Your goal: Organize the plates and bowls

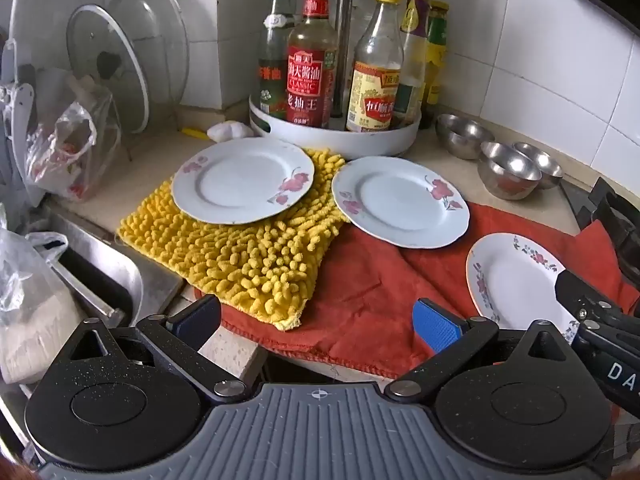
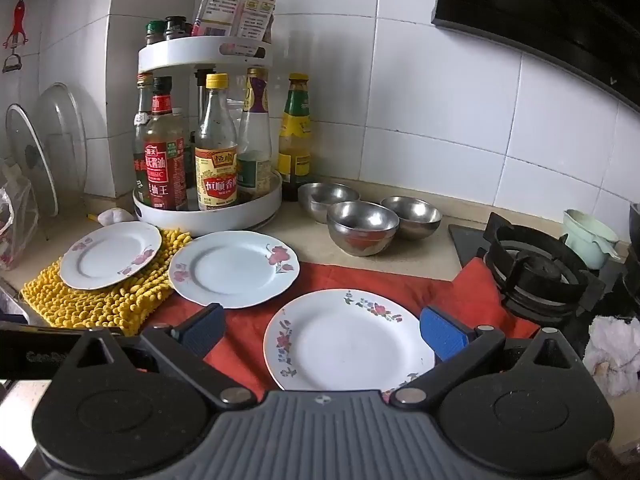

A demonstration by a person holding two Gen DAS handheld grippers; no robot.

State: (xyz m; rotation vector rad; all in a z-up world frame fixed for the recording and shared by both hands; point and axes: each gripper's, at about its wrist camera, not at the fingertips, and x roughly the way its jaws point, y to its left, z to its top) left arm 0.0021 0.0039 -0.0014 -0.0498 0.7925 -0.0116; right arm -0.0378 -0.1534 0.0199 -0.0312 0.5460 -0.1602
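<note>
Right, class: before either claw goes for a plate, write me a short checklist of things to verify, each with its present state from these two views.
1. Left claw open and holding nothing: ok.
2. Right claw open and holding nothing: ok.
3. Nearest plate lies flat on the red cloth, with nothing on it: ok.
4. Middle plate is apart from the nearest plate: ok, a strip of cloth shows between them.
5. Far plate sits level on the yellow mat: cannot tell.
6. Three steel bowls empty and upright: ok.
</note>
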